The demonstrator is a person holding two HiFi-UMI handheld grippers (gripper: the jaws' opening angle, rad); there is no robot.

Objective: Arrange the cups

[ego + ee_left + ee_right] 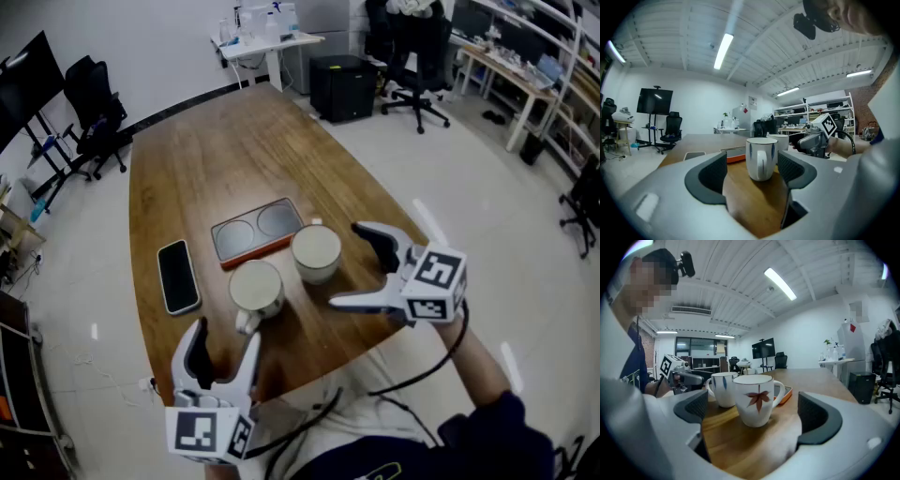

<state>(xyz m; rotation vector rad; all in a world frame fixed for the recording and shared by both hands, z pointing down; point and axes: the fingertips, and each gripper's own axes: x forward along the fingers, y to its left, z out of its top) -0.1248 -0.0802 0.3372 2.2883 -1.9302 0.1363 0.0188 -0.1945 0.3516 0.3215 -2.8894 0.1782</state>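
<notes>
Two white cups stand side by side near the front of the wooden table (187, 178). The left cup (256, 287) bears blue marks (761, 158) and turns its handle toward my left gripper (223, 345), which stands open just short of it, the cup in line with the gap (752, 164). The right cup (316, 251) carries a red leaf (754, 399). My right gripper (361, 270) is wide open beside it, jaws facing the cup without touching (753, 420). A dark tray with an orange rim and two round hollows (256, 230) lies just behind the cups.
A black phone (177, 275) lies flat left of the cups. The table's front edge runs just under both grippers. Office chairs (417, 56), a black cabinet (342, 86) and desks stand on the floor beyond the table.
</notes>
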